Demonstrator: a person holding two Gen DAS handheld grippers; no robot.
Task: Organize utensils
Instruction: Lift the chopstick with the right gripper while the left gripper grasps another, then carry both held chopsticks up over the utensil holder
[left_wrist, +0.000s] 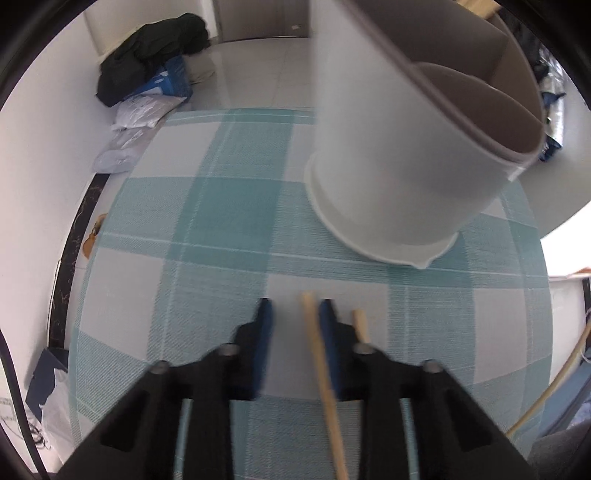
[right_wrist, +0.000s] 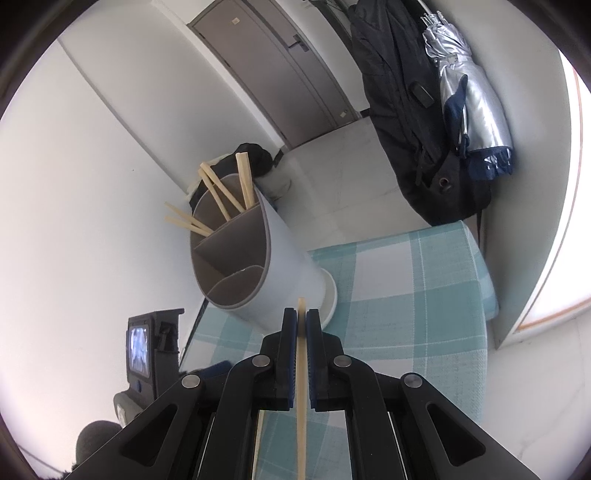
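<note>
My left gripper points down at the teal checked tablecloth. A wooden chopstick lies between its blue pads, against the right one, with a clear gap to the left pad. A second chopstick lies just outside the right finger. The white utensil holder, with brown dividers, stands just beyond. My right gripper is shut on another chopstick, which runs lengthwise between its pads. It faces the holder, whose far compartments hold several chopsticks.
The table edge runs along the left, with bags and dark clothing on the floor beyond. A black backpack and a silver folded umbrella hang past the table's far right. A black device with a small screen sits at the left.
</note>
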